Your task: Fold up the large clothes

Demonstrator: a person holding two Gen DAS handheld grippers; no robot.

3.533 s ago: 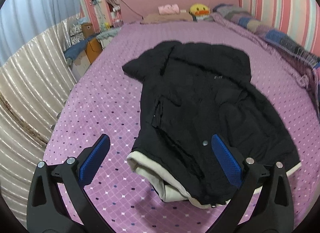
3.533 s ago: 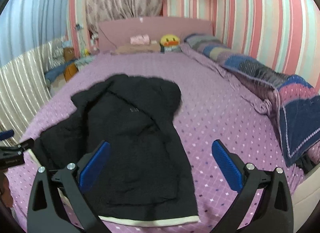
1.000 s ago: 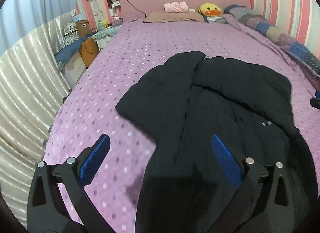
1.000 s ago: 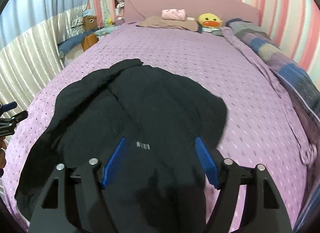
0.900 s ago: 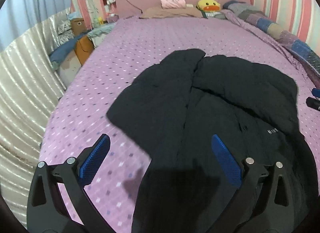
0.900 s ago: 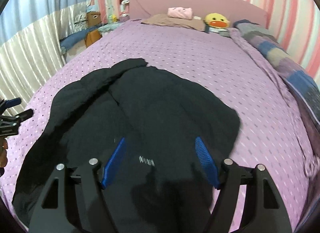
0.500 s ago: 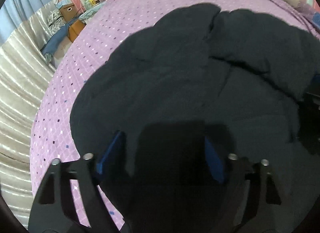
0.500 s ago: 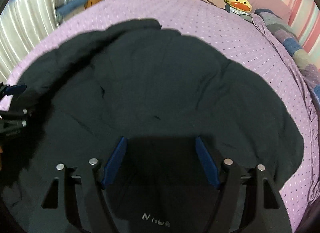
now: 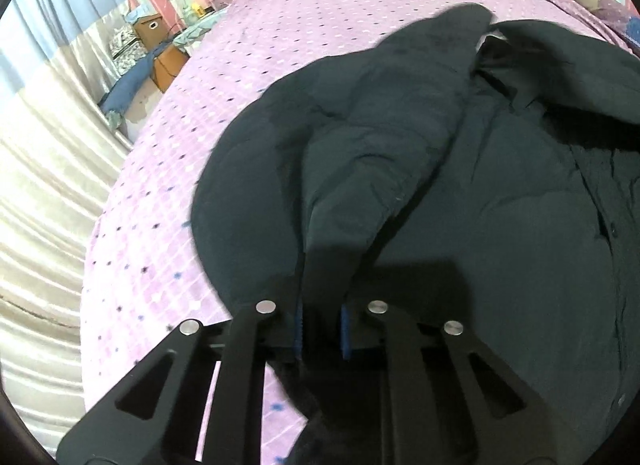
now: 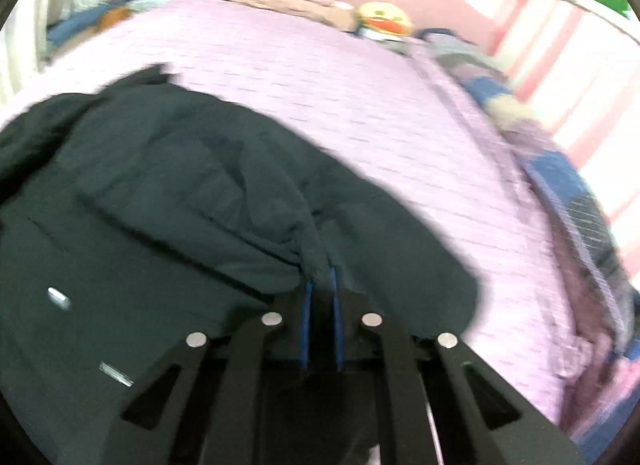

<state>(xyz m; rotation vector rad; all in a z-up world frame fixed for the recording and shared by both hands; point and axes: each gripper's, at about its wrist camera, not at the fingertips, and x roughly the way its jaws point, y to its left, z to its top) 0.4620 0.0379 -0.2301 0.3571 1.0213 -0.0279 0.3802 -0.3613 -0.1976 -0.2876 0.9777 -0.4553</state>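
Note:
A large black padded jacket (image 9: 460, 169) lies spread on the purple dotted bed (image 9: 280, 37). My left gripper (image 9: 322, 325) is shut on a raised fold of the jacket near its left side, the cloth pinched between the blue pads. My right gripper (image 10: 320, 317) is shut on a fold of the jacket (image 10: 180, 193) near its right edge. The jacket's cloth rises in a ridge at each gripper. The right wrist view is blurred.
A shiny cream bed skirt (image 9: 44, 193) drops off at the left. A cardboard box (image 9: 148, 27) and clutter stand by the wall. Pillows and a yellow duck toy (image 10: 384, 19) lie at the headboard. A patchwork quilt (image 10: 560, 169) runs along the right side.
Both grippers came down onto the jacket and closed from wide open to shut, each pinching a fold of black cloth that now stands up.

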